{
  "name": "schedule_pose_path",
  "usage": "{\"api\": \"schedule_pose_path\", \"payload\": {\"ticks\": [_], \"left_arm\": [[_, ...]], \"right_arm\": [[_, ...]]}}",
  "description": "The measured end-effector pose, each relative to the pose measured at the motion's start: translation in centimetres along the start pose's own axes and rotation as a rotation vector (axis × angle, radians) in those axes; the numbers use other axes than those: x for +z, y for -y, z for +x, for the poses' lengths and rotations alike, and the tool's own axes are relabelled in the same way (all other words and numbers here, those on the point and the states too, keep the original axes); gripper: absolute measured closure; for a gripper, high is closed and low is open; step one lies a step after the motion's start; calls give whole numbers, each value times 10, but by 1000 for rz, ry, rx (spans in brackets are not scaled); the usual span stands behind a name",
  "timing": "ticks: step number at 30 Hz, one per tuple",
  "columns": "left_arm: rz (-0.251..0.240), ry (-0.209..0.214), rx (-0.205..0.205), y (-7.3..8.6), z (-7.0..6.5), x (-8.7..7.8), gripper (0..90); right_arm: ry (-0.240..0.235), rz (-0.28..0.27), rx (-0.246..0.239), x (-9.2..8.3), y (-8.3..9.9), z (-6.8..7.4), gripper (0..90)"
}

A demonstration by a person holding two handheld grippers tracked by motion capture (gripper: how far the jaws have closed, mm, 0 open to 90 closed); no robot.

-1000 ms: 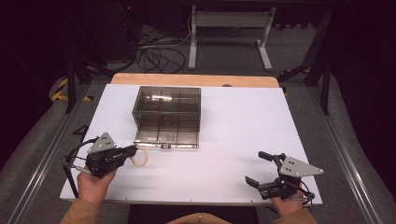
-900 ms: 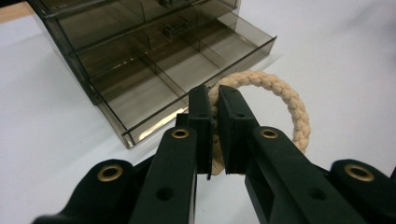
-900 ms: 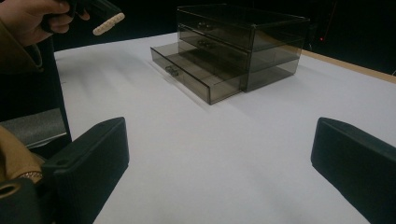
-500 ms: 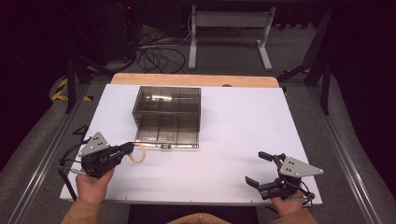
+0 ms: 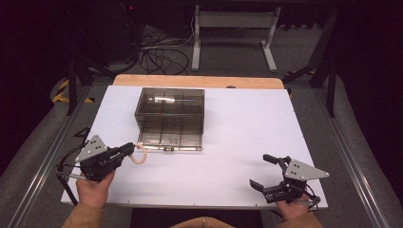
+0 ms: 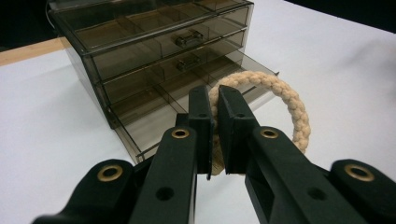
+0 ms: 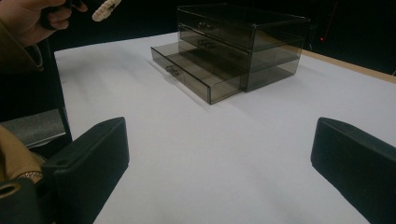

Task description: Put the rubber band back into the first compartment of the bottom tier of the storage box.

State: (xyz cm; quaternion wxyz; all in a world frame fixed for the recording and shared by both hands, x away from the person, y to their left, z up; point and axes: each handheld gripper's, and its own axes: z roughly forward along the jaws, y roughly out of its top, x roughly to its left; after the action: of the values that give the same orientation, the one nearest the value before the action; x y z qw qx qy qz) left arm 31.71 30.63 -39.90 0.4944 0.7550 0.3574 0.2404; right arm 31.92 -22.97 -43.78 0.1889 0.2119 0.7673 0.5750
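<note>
High view: smoky clear-plastic drawer cabinet (image 5: 169, 118) sits just ahead of the left gripper (image 5: 127, 151), bottom drawer (image 5: 167, 141) pulled out. Jaws pinch the beige braided rope ring (image 6: 280, 100). Right gripper (image 5: 266, 172) spread, idle. Lift ring over the drawer lip before releasing.

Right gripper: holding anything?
No, the right gripper has its jaws wide apart over the bare white table, with nothing between them.

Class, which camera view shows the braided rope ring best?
The left gripper view: the rope ring is close, braid clear, clamped between the jaws. The high view shows it small; the right gripper view catches just a piece at the top edge.
</note>
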Motion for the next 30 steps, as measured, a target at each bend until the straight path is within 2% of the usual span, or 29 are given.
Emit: {"api": "schedule_pose_path", "payload": {"ticks": [6,15,20,26,30], "left_arm": [[-8,1,-3,0,0,-1,841],[-12,-4,28,-8,-2,1,840],[-19,-10,33,-16,-2,4,840],[-9,-12,23,-22,1,11,839],[-1,-21,32,-27,4,16,839]], "right_arm": [[-1,1,-1,0,0,0,47],[-1,3,-3,1,0,1,47],[-3,3,-1,2,0,1,47],[-1,3,0,1,0,0,47],[-3,2,2,1,0,0,47]]}}
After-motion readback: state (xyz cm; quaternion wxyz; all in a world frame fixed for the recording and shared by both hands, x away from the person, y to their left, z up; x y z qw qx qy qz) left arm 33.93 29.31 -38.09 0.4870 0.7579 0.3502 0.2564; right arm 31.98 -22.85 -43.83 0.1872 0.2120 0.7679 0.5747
